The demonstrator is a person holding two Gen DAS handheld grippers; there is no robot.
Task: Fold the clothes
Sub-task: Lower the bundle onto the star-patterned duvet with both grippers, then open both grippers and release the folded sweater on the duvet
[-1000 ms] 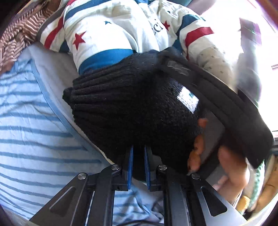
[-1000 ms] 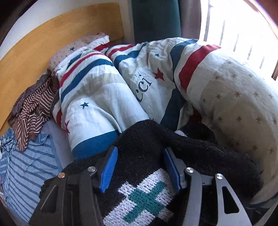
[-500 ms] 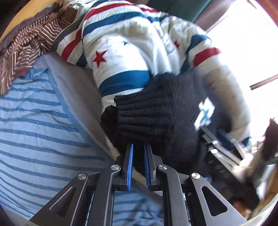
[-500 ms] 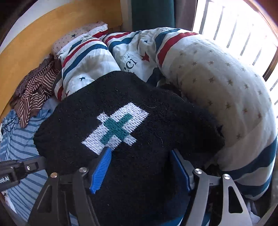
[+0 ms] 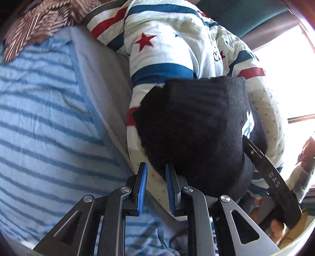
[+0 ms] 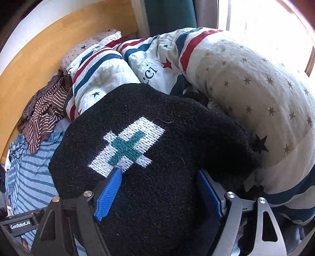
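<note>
A black knit sweater with a white and green cross lies bunched on the star-and-stripe duvet. My right gripper is open, its blue pads on either side of the sweater's near part. In the left wrist view the sweater is a dark lump against the duvet. My left gripper is slightly open and empty, its right pad touching the sweater's edge. The right gripper's body shows at the right.
A blue-striped sheet covers the bed on the left. A brown striped garment lies crumpled by the wooden headboard. A bright window is at the right.
My left gripper has let go of the sweater's ribbed edge and its pads have parted a little. The sweater has settled onto the duvet. The right gripper stays open over it.
</note>
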